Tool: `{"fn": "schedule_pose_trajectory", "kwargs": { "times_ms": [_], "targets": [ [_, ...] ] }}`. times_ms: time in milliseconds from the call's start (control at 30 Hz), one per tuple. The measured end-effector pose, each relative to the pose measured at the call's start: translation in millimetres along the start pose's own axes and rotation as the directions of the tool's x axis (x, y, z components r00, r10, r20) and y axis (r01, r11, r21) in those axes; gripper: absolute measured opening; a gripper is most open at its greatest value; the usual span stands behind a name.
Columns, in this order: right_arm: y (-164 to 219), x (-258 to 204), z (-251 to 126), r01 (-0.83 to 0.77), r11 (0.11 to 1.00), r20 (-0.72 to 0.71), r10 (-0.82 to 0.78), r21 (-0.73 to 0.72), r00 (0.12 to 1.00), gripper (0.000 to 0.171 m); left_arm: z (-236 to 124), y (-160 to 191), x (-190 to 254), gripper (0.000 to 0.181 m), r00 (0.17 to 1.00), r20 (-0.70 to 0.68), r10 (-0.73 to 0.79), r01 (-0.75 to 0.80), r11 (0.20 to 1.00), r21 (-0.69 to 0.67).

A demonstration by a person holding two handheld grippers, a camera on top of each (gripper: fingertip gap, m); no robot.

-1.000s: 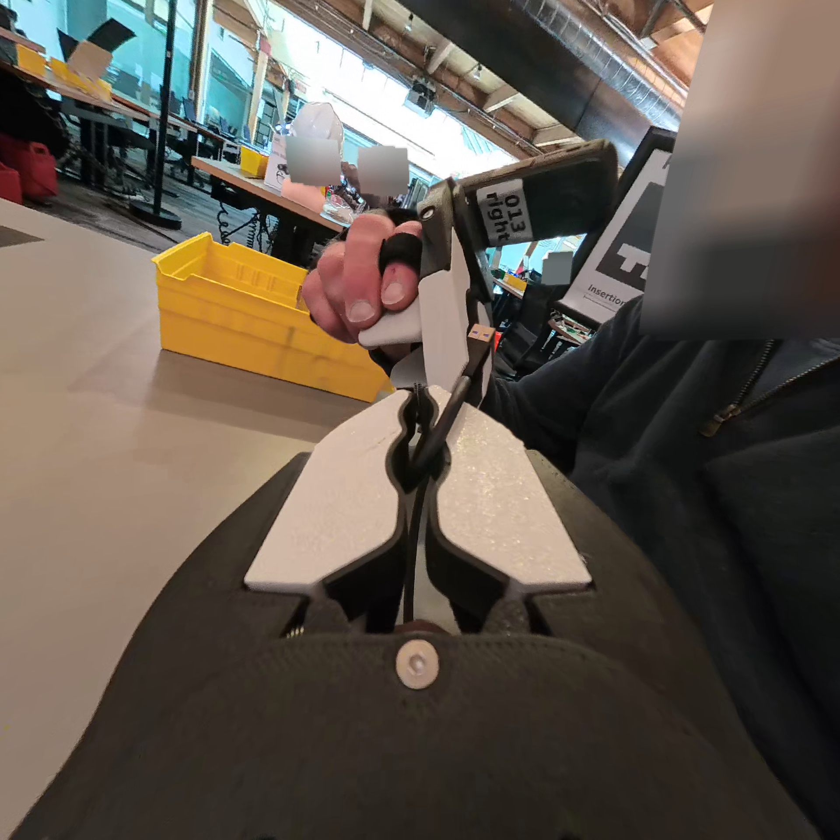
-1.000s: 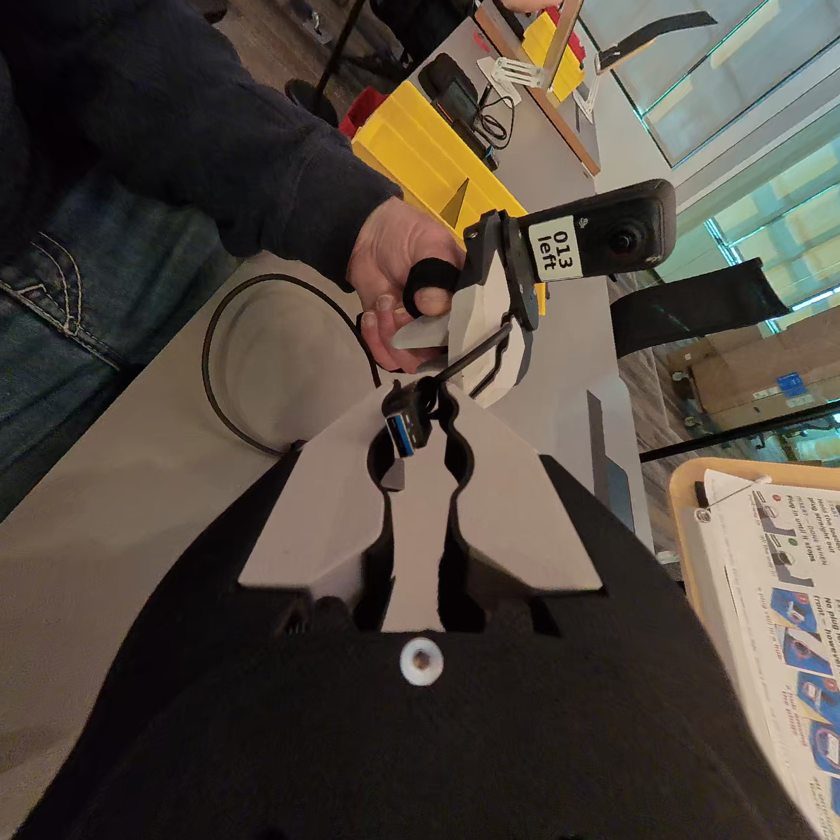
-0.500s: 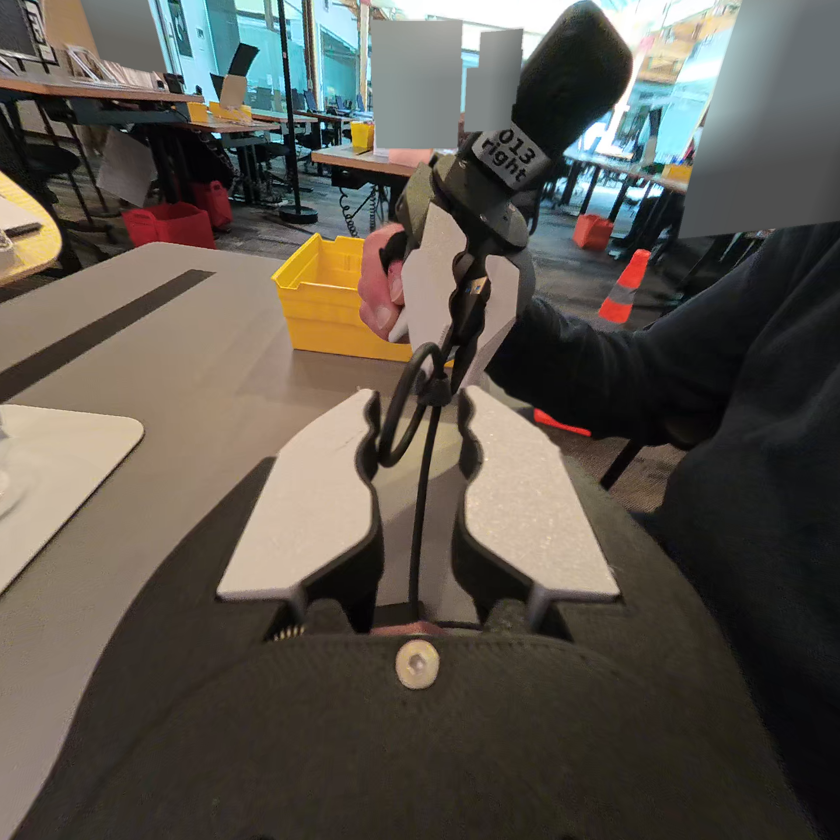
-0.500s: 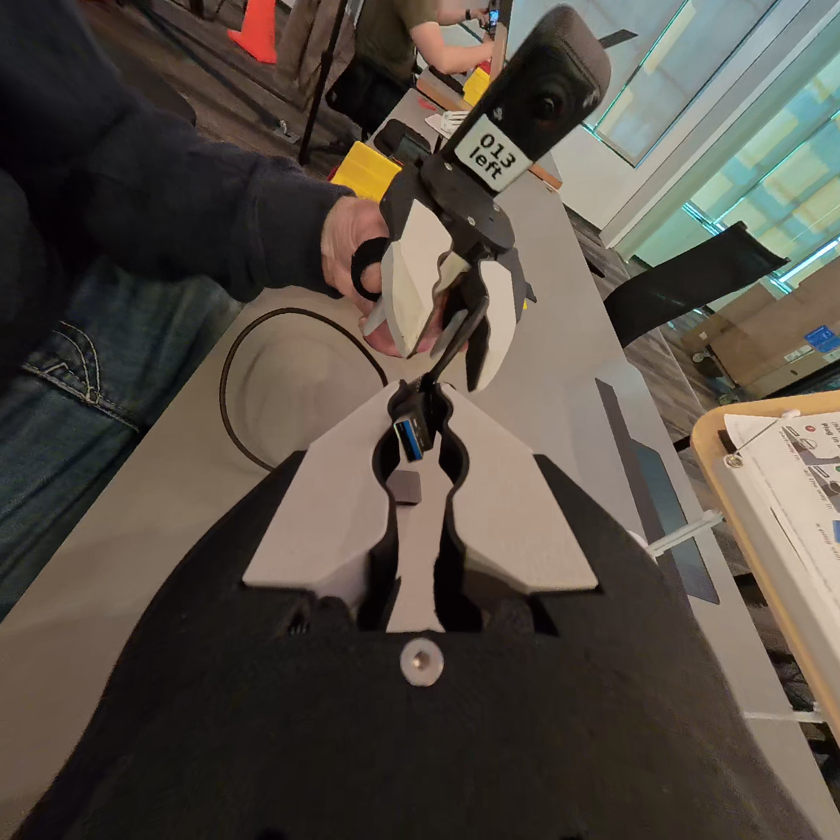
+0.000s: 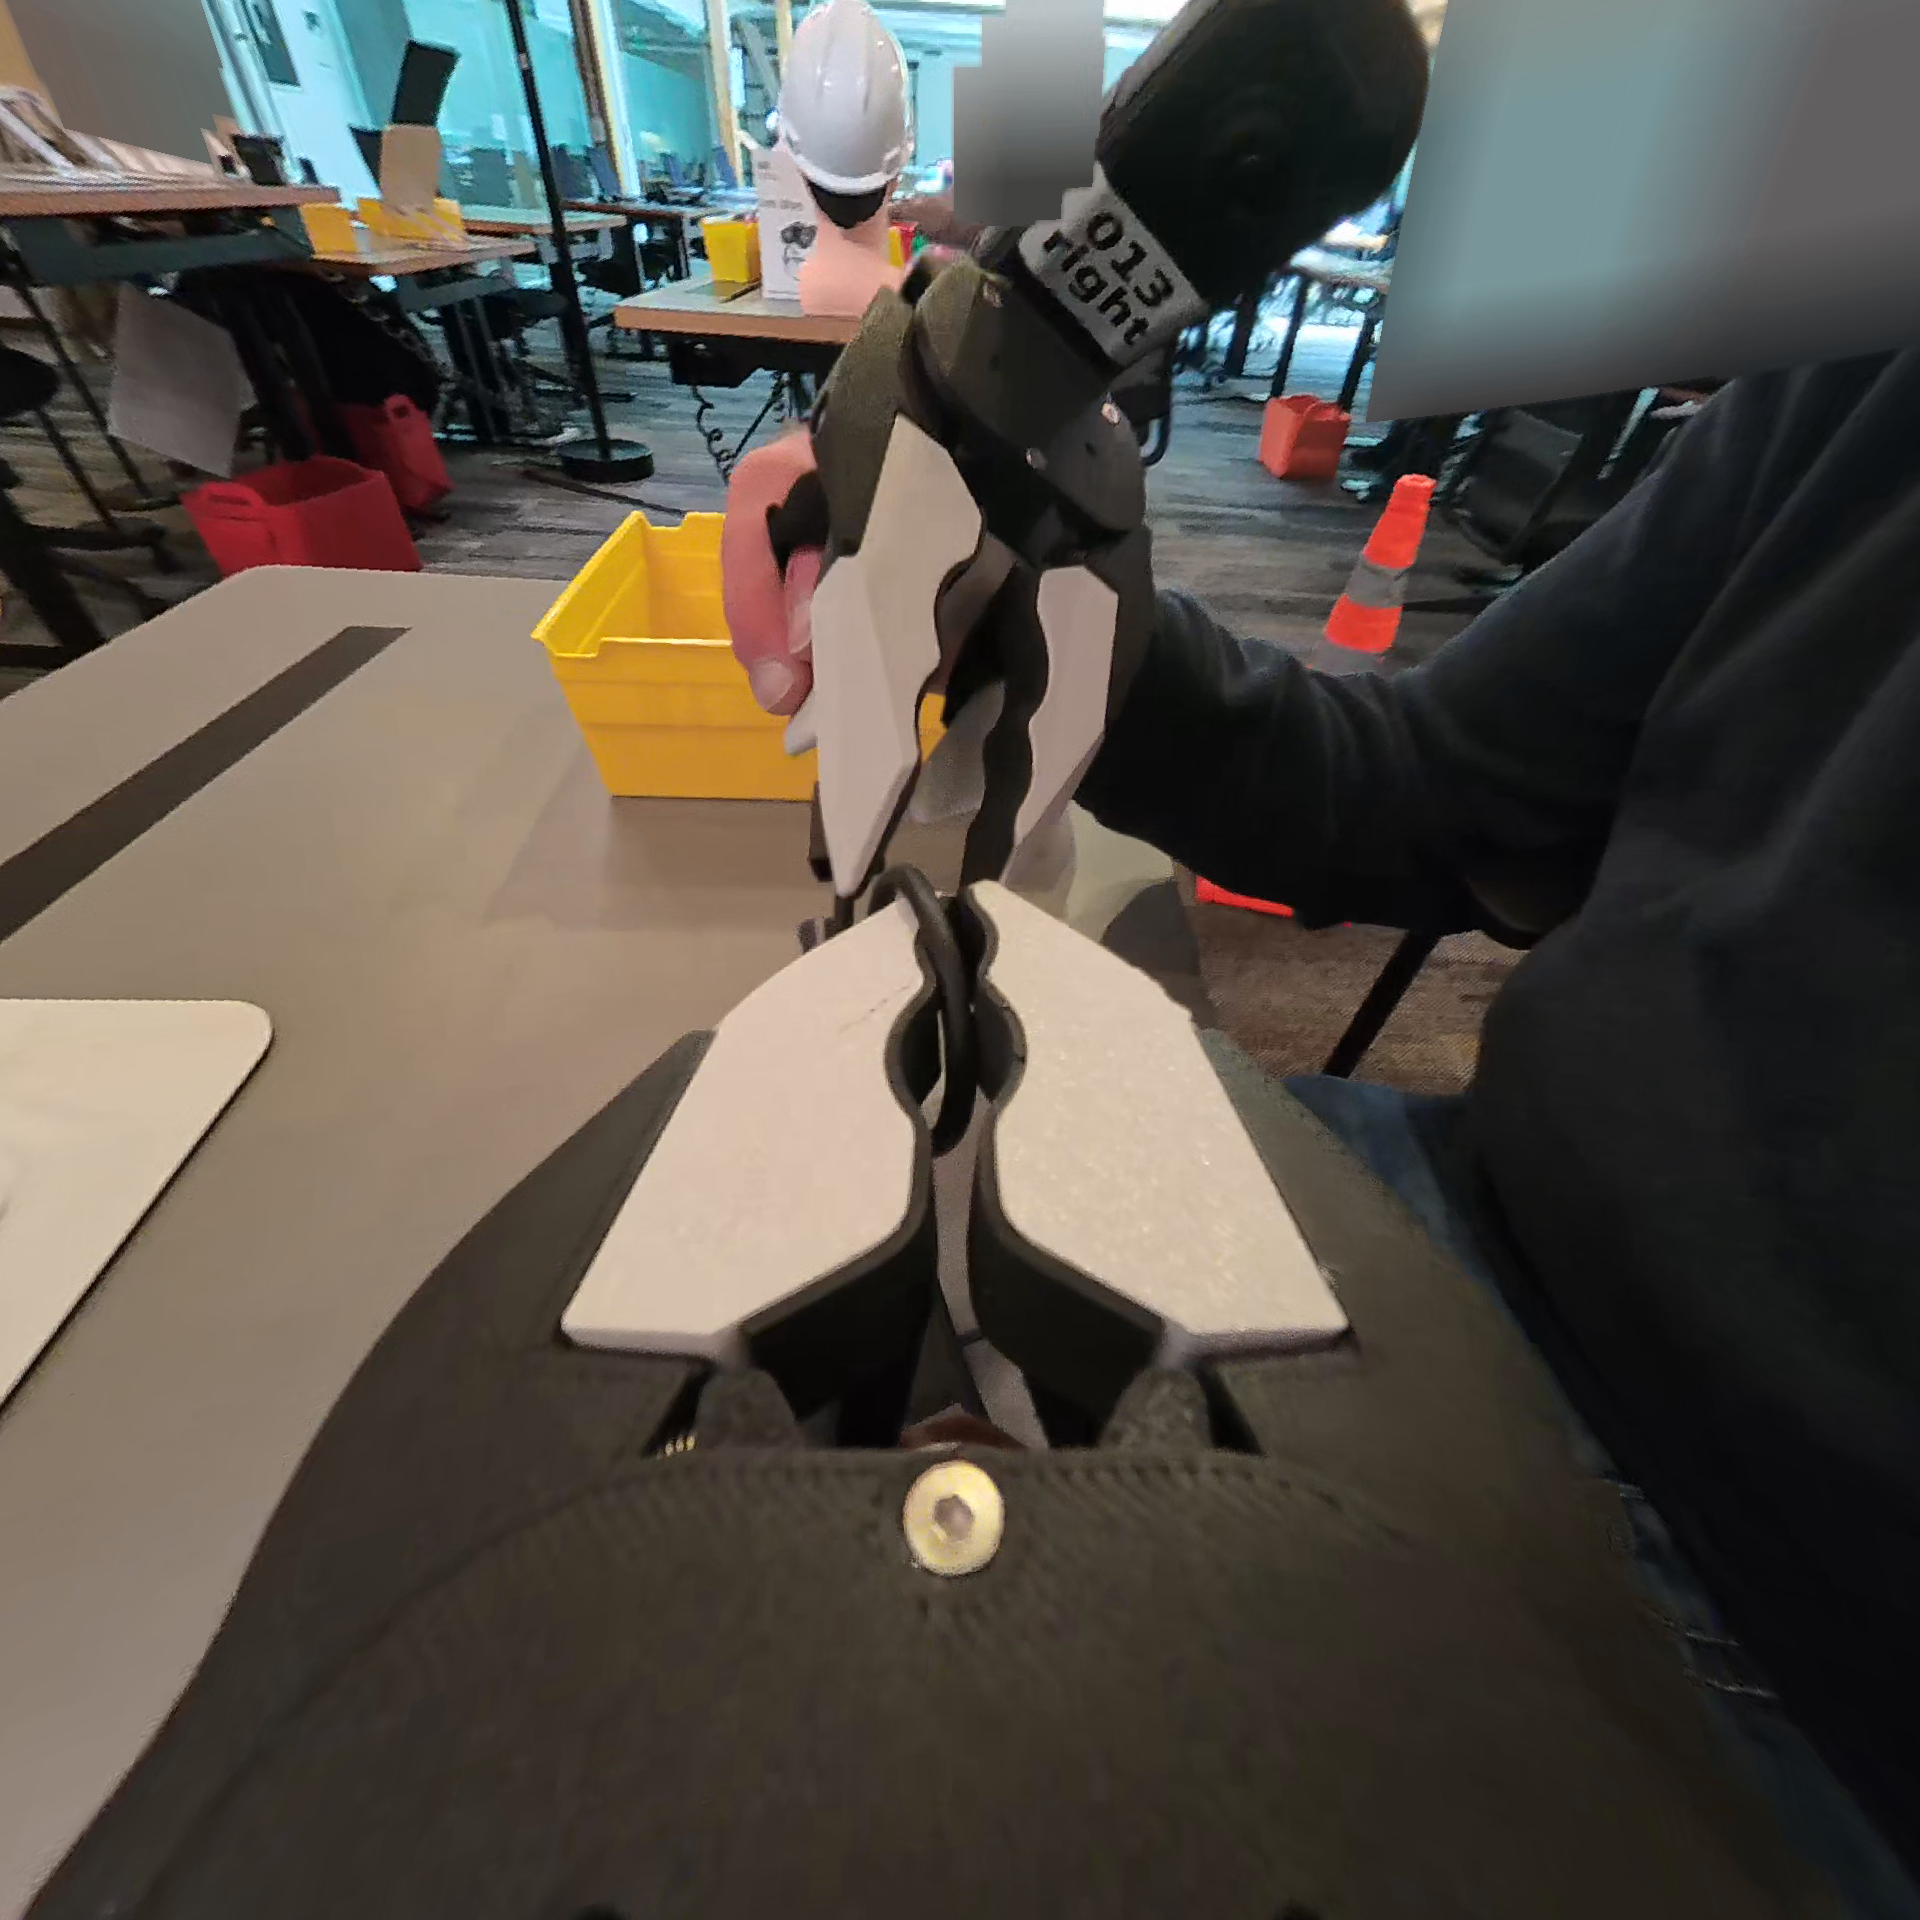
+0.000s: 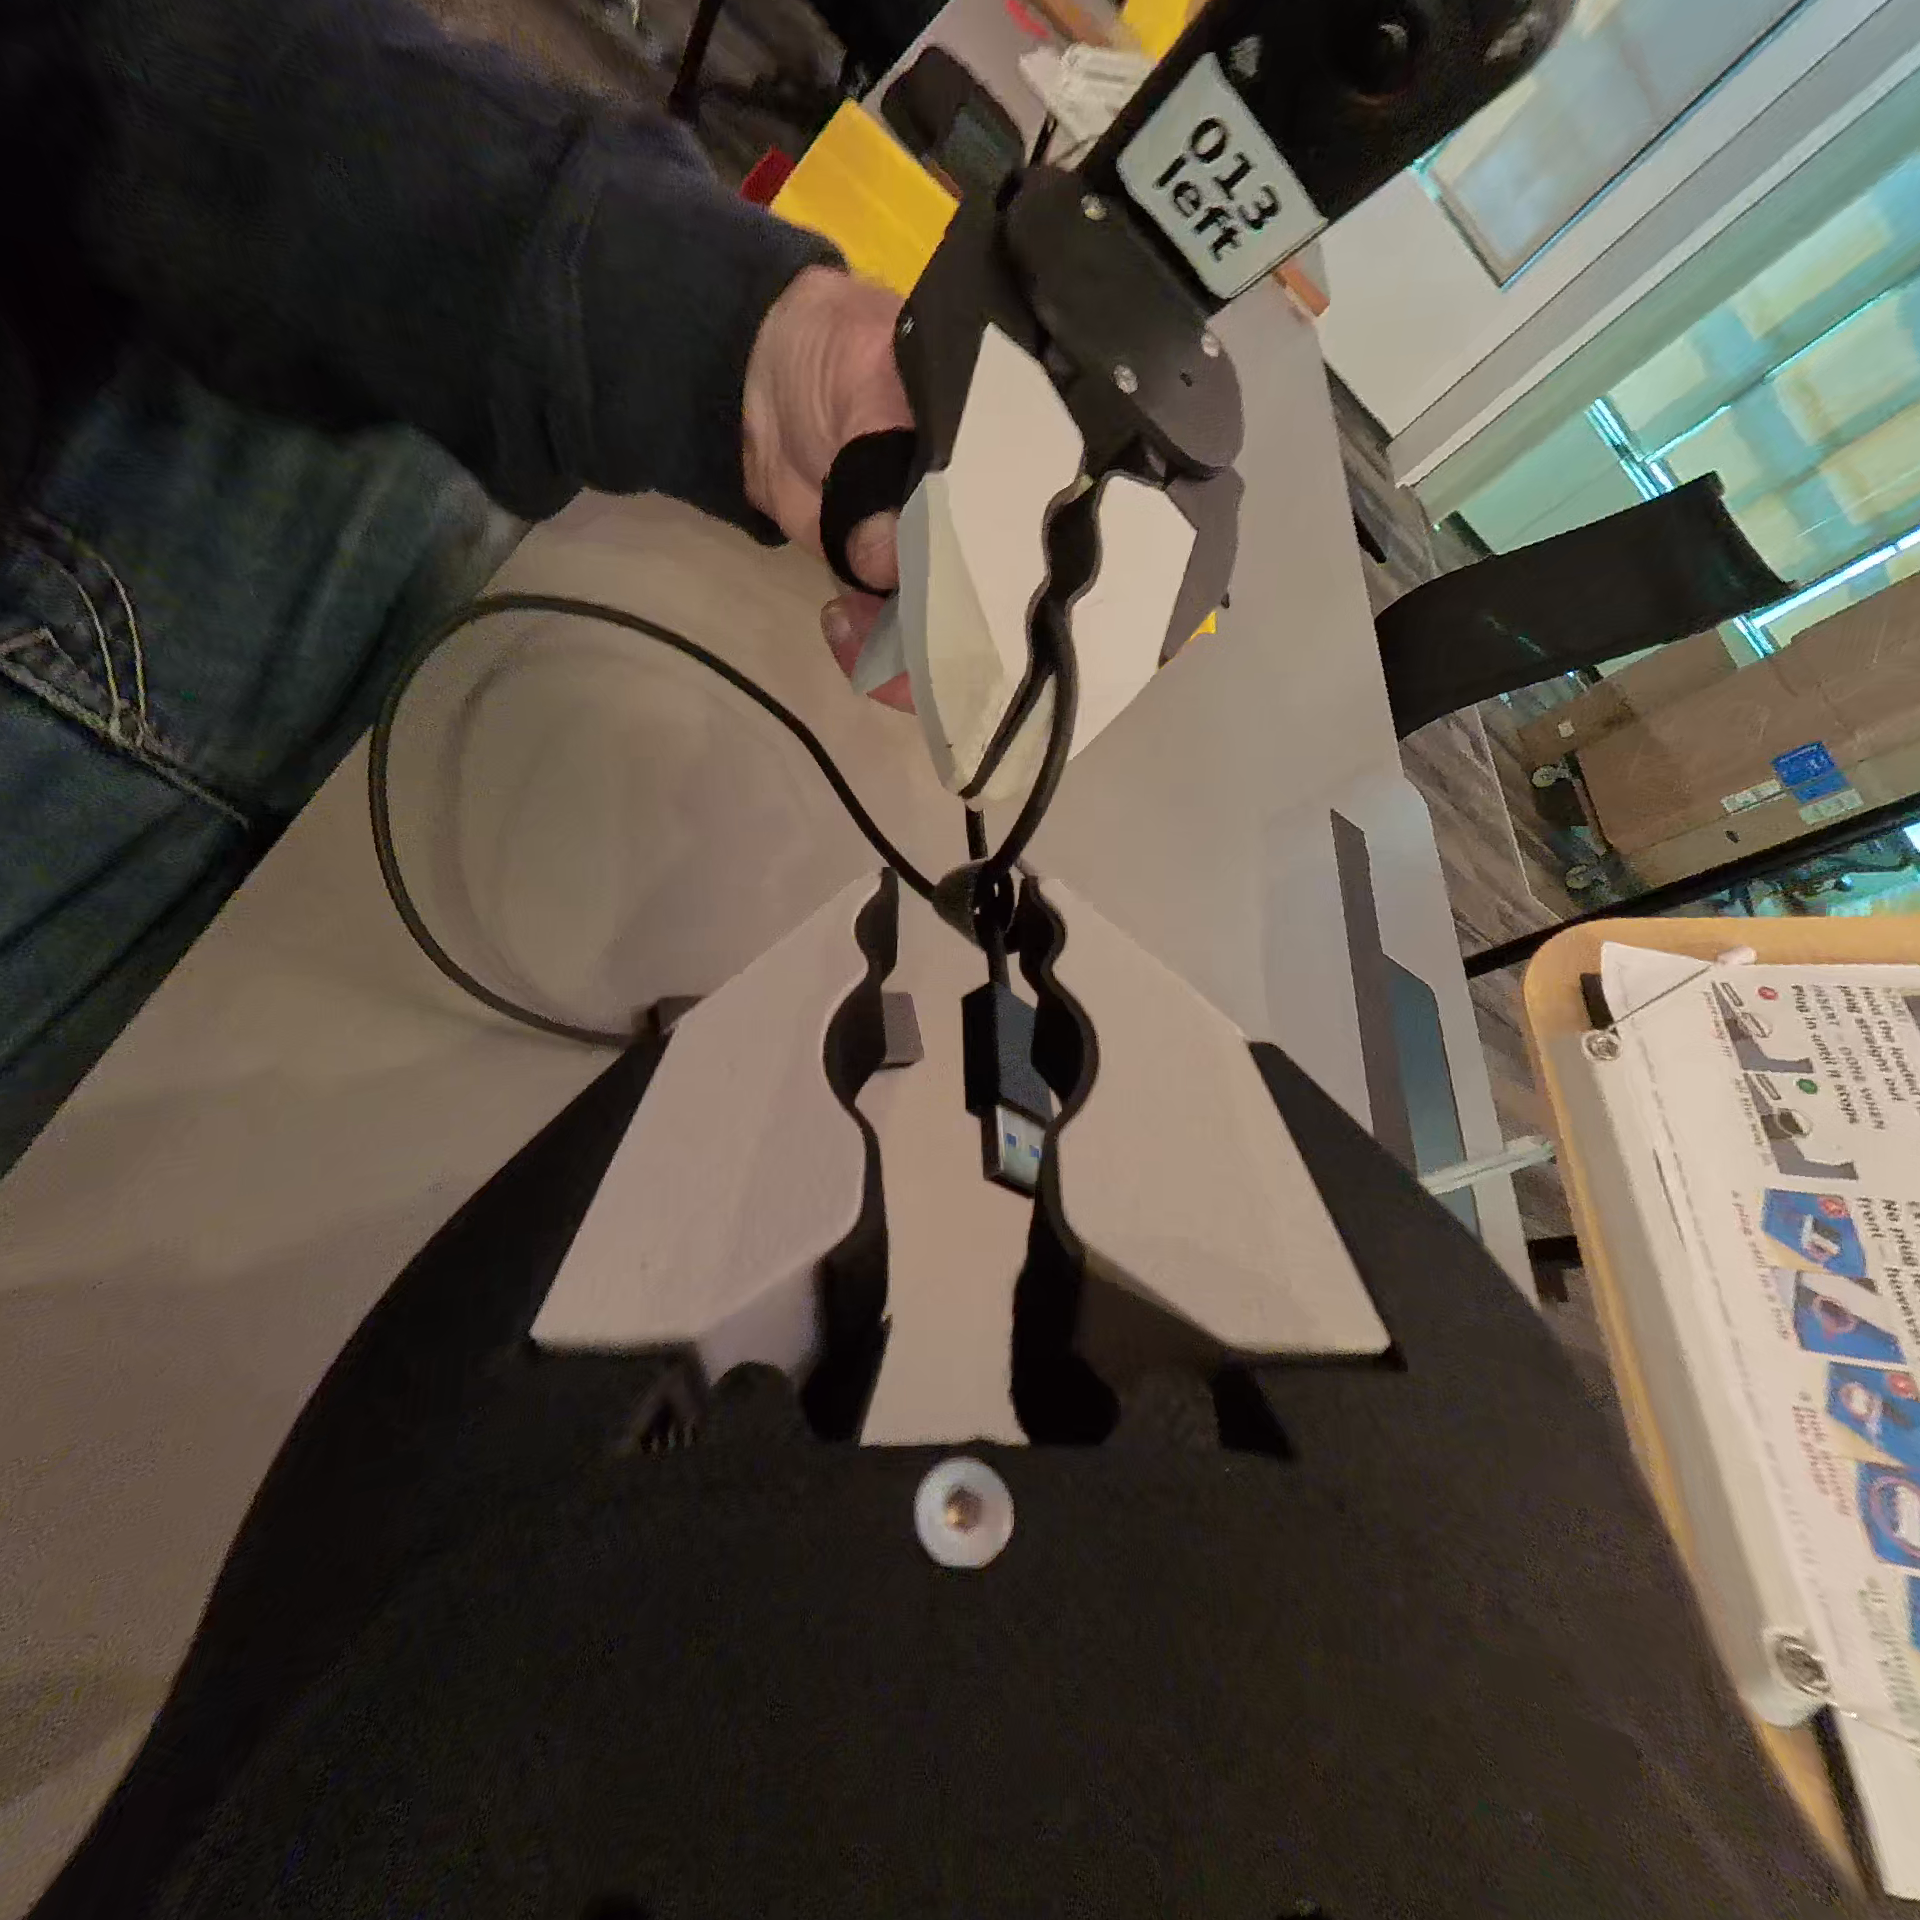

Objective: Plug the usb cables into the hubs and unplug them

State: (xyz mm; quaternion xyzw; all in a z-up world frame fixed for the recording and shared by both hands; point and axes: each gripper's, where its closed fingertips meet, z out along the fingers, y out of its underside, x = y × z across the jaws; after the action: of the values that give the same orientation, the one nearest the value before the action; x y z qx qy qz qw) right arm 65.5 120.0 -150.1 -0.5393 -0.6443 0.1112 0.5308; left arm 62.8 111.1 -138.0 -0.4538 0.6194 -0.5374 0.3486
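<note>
While left gripper pinches cable | right gripper spread | plug visible only here.

The surface is a smooth grey-brown top. In the left wrist view a dark stripe runs across it toward the far left corner, and a pale rounded mat lies flat at the near left edge. A yellow bin stands on it at the far edge. In the right wrist view a black cable curves in a loop over the surface near the edge beside the person; whether the loop rests on the top cannot be told. A wooden board carrying a printed sheet sits at the right edge.
</note>
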Motion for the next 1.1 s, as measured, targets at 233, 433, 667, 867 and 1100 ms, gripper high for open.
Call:
{"fn": "schedule_pose_trajectory", "kwargs": {
  "times_ms": [233, 433, 667, 867, 1100],
  "targets": [
    [3, -6, 2, 0.085, 0.993, 0.063, -0.079, -0.084, 0.995, 0.027, -4, -3, 17, 0.000, 0.991, -0.131, -0.038, 0.041, 0.999, 0.021],
    [-22, -2, -30, 0.025, 0.997, 0.125, -0.033, 0.069, 0.992, 0.028, -13, -12, 42, 0.000, 0.958, -0.286, -0.031, 0.049, 0.997, 0.054],
    [-44, -23, -38, -0.002, 0.991, 0.330, -0.043, 0.133, 0.943, 0.025, -31, -26, 83, 0.000, 0.846, -0.530, 0.059, 0.042, 0.983, 0.177],
    [-54, -15, -37, -0.083, 0.959, 0.333, -0.012, 0.271, 0.943, 0.026, -42, -34, 91, 0.000, 0.809, -0.580, 0.089, 0.052, 0.974, 0.222],
    [-77, -36, -3, 0.215, 0.962, 0.241, -0.252, 0.169, 0.937, 0.029, -41, -32, 86, 0.000, 0.792, -0.608, 0.058, 0.118, 0.962, 0.245]
  ]
}}
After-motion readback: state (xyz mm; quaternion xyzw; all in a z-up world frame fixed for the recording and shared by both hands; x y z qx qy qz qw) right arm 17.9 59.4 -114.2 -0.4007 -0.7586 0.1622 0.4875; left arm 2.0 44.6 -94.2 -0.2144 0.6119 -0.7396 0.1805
